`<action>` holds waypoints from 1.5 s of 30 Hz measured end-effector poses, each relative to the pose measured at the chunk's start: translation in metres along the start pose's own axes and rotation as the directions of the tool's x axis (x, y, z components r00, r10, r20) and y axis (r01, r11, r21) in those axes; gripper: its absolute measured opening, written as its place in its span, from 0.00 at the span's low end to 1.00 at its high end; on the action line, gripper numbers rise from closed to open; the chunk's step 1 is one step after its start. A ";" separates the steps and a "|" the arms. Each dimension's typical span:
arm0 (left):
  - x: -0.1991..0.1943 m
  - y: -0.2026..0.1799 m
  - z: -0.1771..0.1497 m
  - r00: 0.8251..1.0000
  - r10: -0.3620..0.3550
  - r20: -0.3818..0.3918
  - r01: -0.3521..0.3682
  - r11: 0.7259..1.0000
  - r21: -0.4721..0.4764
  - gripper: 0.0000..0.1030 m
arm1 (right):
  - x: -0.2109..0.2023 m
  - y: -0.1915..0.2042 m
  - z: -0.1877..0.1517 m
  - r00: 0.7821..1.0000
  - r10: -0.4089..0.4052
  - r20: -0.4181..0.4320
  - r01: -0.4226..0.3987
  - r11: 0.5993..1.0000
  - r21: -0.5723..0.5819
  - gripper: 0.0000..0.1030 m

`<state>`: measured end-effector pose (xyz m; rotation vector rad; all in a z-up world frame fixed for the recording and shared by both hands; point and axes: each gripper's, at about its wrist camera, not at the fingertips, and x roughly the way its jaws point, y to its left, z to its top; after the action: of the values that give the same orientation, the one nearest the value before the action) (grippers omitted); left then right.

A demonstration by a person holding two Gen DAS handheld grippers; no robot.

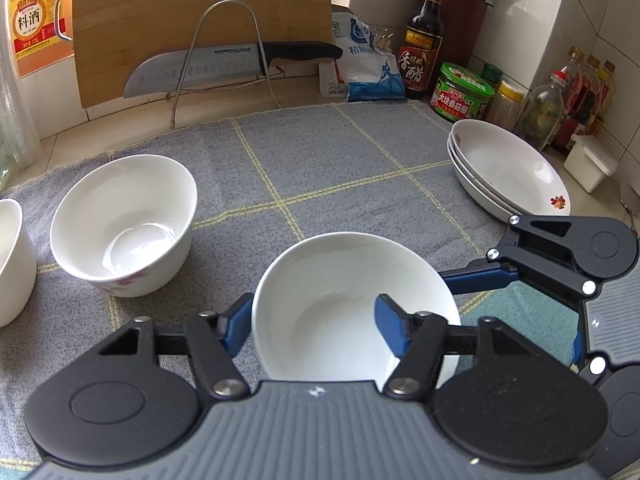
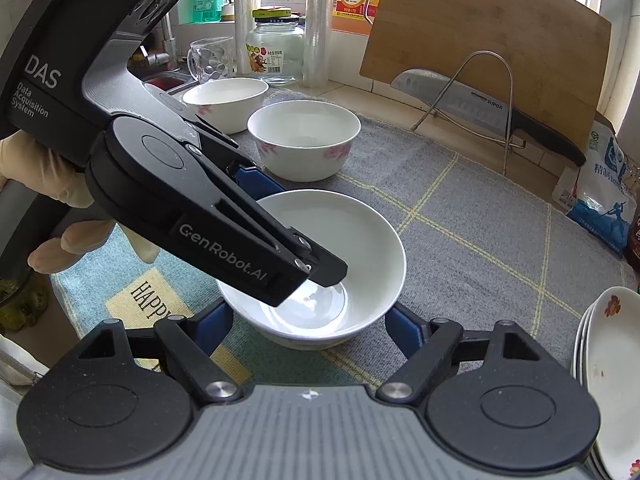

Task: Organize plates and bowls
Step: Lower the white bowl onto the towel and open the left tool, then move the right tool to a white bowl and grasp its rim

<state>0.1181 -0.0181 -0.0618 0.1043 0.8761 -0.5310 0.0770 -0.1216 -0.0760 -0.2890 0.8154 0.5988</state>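
A white bowl (image 1: 340, 300) (image 2: 352, 240) sits on the grey checked cloth (image 1: 320, 160). My left gripper (image 1: 314, 324) straddles its near rim, one blue finger outside and one inside; whether the pads press the wall is unclear. My right gripper (image 2: 310, 330) is open, its blue fingers either side of the same bowl's near base; it also shows in the left wrist view (image 1: 520, 276). A second white bowl with pink flowers (image 1: 124, 224) (image 2: 304, 140) stands beyond, a third (image 1: 12, 260) (image 2: 226, 102) further left. A stack of white floral plates (image 1: 508, 168) (image 2: 608, 380) lies at the right.
A bamboo cutting board (image 1: 200, 20) leans at the back with a knife (image 1: 224, 64) on a wire rack. Sauce bottles and jars (image 1: 460, 92) crowd the back right corner. A salt bag (image 1: 368, 68), glass jar (image 2: 276, 48) and glass mug (image 2: 210, 60) stand behind.
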 end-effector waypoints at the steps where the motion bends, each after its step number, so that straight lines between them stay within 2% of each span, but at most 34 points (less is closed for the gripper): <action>1: -0.001 0.000 0.000 1.000 0.006 0.007 -0.006 1.000 -0.001 0.85 | -0.001 0.000 0.000 1.000 0.000 0.007 0.000 1.000 0.003 0.94; 3: -0.005 0.000 0.001 1.000 0.009 0.027 -0.009 1.000 0.001 0.88 | -0.004 0.000 0.000 1.000 0.007 0.029 -0.007 1.000 0.003 1.00; 15: -0.022 0.012 0.002 0.996 0.068 0.065 -0.067 0.998 -0.013 0.90 | -0.009 -0.005 0.005 0.999 0.038 0.034 -0.038 0.999 0.014 1.00; 26: -0.035 0.033 -0.005 0.981 0.171 0.095 -0.165 0.984 -0.064 0.91 | -0.010 -0.012 0.025 0.996 0.028 0.089 -0.028 1.000 -0.002 1.00; 30: -0.038 0.042 -0.010 0.967 0.229 0.108 -0.221 0.972 -0.081 0.91 | -0.006 -0.014 0.032 0.995 0.036 0.089 -0.035 0.999 -0.009 1.00; 34: -0.037 0.047 -0.013 0.936 0.327 0.130 -0.319 0.945 -0.078 0.91 | -0.002 -0.015 0.037 0.996 0.040 0.081 -0.039 0.999 -0.020 1.00; 41: -0.029 0.064 -0.016 0.934 0.332 0.132 -0.321 0.942 -0.098 0.91 | 0.004 -0.023 0.049 0.996 0.050 0.080 -0.050 0.999 0.000 1.00; 45: -0.022 0.070 -0.015 0.934 0.328 0.141 -0.317 0.943 -0.096 0.95 | 0.012 -0.028 0.061 0.995 0.049 0.086 -0.051 0.999 0.016 1.00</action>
<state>0.1296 0.0560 -0.0636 0.1365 0.7064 -0.1953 0.1360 -0.1114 -0.0443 -0.2255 0.7467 0.6460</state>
